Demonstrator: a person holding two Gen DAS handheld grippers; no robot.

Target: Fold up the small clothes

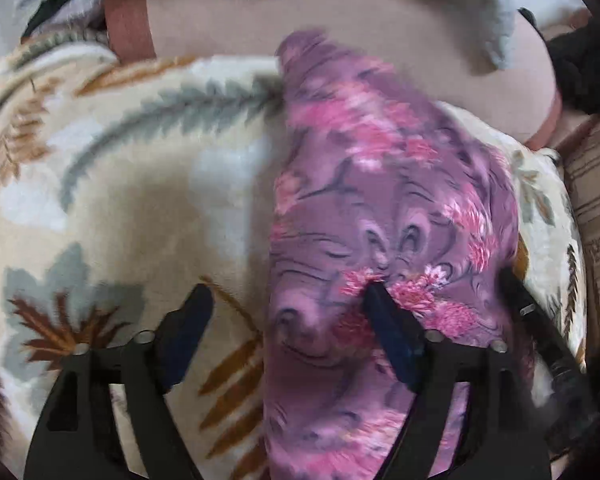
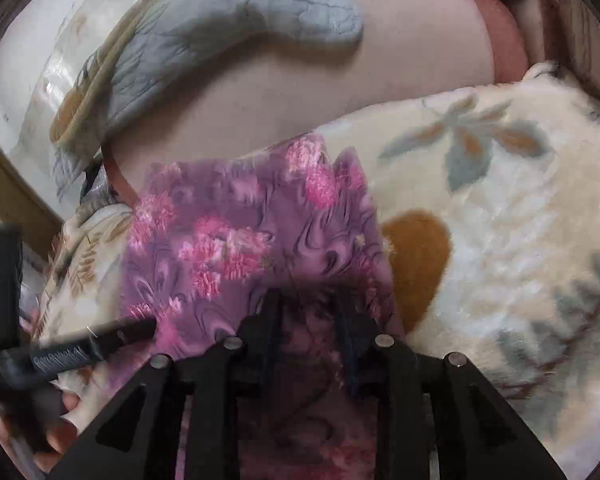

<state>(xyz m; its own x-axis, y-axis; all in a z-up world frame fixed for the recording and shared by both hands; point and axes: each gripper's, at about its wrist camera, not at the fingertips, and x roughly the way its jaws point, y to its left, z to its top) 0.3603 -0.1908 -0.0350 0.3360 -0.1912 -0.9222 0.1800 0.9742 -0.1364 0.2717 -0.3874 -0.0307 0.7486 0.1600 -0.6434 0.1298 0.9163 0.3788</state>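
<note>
I count one purple floral garment [image 1: 380,208], lying on one cream leaf-patterned blanket [image 1: 140,184]. At twelve o'clock there is one grey quilted cloth [image 2: 228,28], possibly a pillow; blur hides its edges. Two grippers: left gripper [image 1: 288,300], right gripper [image 2: 306,300].

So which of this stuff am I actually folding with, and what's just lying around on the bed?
Part of the job:
- purple floral garment
- left gripper, open
- right gripper

Just lying about:
- leaf-print fleece blanket under the garment
- grey quilted cloth
- pink sheet
</note>
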